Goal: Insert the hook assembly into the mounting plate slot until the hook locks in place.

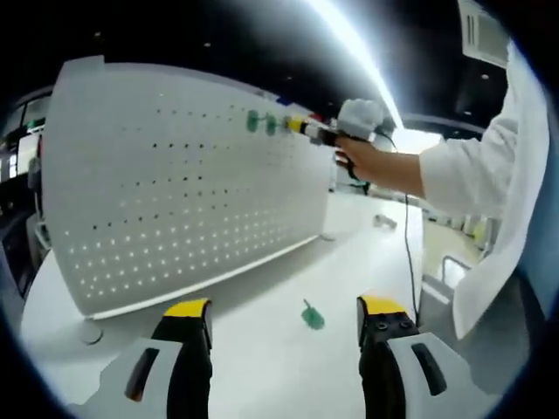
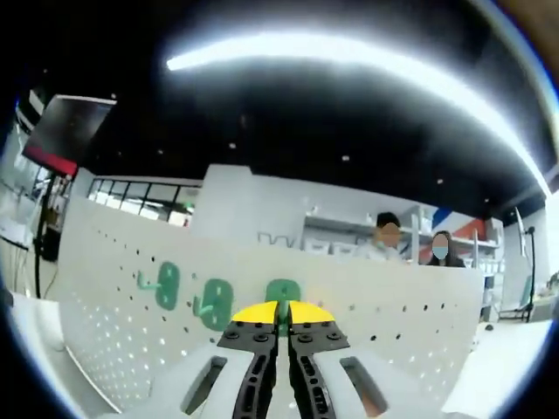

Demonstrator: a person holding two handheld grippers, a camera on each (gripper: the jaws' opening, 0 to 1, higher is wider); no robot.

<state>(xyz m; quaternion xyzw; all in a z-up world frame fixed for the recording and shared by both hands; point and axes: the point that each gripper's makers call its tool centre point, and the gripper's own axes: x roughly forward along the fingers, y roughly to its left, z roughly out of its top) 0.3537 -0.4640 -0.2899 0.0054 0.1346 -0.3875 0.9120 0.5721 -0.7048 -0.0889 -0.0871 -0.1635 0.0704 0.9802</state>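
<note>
My right hand-held gripper (image 2: 281, 312), clenched on a green hook (image 2: 282, 295) at the pegboard (image 1: 175, 192), risked jamming if tilted; left hand-held gripper (image 1: 284, 319) stood released.

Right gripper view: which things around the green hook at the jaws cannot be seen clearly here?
- Right gripper, jaws closed at a green hook: the yellow tips cover its lower part, so seating in the pegboard is unclear.
- Left gripper view: the same spot is too small and far; the hand blocks it.
- Loose green hook on the table: shape blurred.
</note>
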